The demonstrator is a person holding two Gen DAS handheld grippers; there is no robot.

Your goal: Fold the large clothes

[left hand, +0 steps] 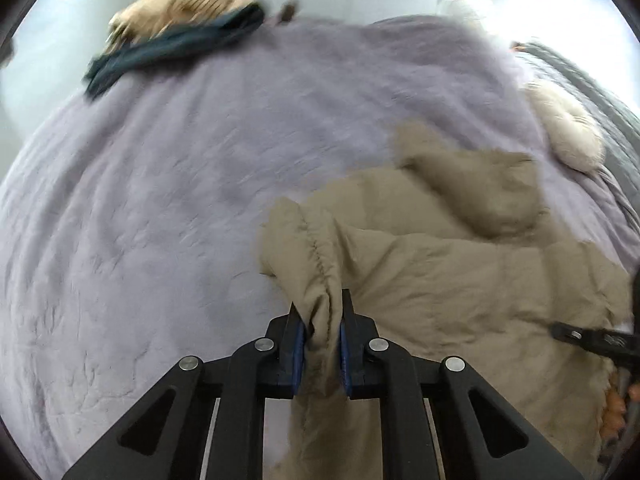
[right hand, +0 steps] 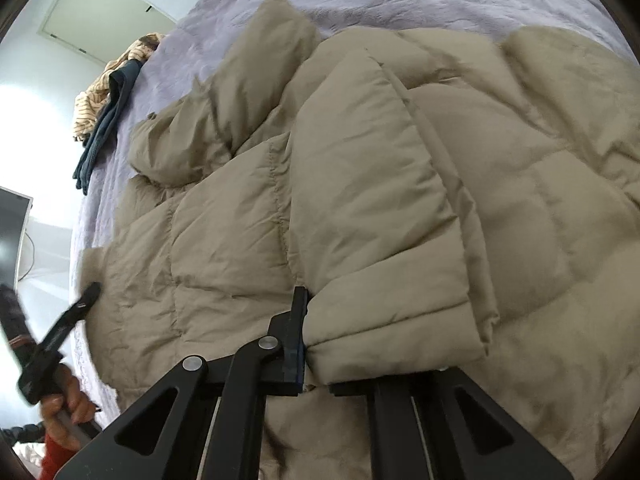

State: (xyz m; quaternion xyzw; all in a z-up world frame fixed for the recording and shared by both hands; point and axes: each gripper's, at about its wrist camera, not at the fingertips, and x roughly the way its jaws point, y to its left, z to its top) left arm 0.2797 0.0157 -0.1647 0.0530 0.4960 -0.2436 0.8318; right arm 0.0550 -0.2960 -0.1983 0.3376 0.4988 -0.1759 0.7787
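My left tongs [left hand: 323, 322] are clamped on a bunched fold of the coat [left hand: 460, 264], a gathered seam of tan cloth pinched between the two blue pads [left hand: 298, 346]. My right tongs [right hand: 316, 332] are closed on another edge of the coat [right hand: 360, 184]: the hem of a folded-over quilted flap sits against the one finger I can see, while the flap itself covers the other finger.

The coat is a tan puffer and lies spread on the bed [left hand: 160, 200], which has a lilac cover. In the left wrist view the coat takes up the near right part of the bed, with one puffy end of it lying farther in toward the middle. At the far left edge of the bed, well apart from the coat, lies a pile [left hand: 176, 32] of clothes, a dark blue-green piece with a tan striped one behind it. On the right side of the bed, beyond the coat, is a cream fluffy thing [left hand: 568, 128]; it is too blurred to tell what.

In the right wrist view my left hand [right hand: 64, 408] shows at the lower left, off the near edge of the bed, gripping the handle of the left tongs, whose tip reaches the coat's left edge.
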